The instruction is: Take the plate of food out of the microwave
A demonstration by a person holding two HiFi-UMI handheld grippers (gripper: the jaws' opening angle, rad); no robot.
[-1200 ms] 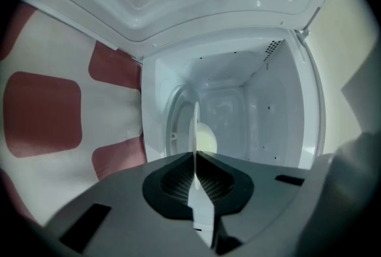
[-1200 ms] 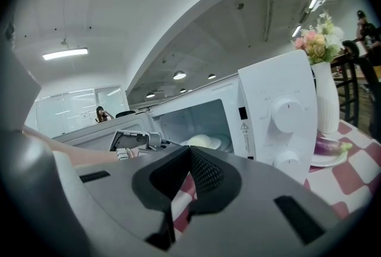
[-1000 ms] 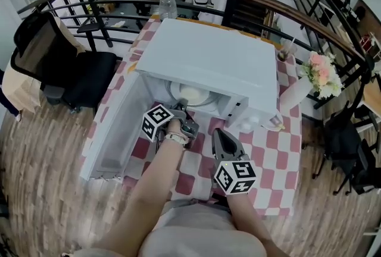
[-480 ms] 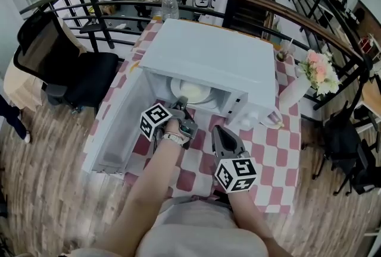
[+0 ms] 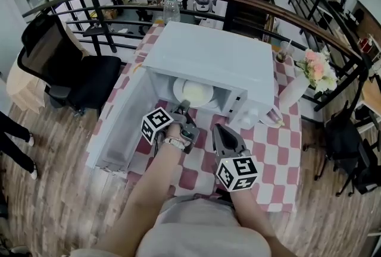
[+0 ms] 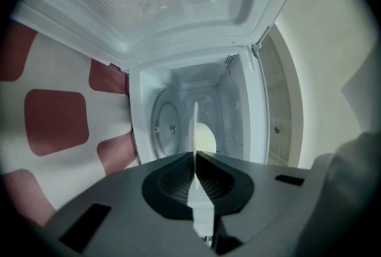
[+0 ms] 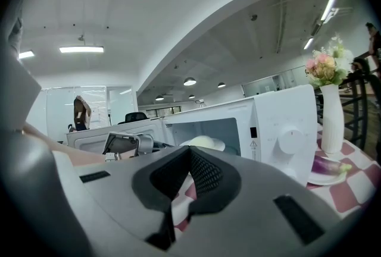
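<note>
Flanking microwave [image 5: 214, 59] holding plate [image 5: 193, 93]: open door [image 5: 119, 125] left, vase [image 5: 294, 93] right.

Checkered table [image 5: 275, 153] with microwave [image 5: 208, 59], vase [image 5: 292, 95]

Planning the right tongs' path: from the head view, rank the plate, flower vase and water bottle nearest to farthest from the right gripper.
1. plate, in the microwave, just ahead-left of the right gripper.
2. flower vase, on the table, right of the microwave.
3. water bottle, far side of the table, behind the microwave.
</note>
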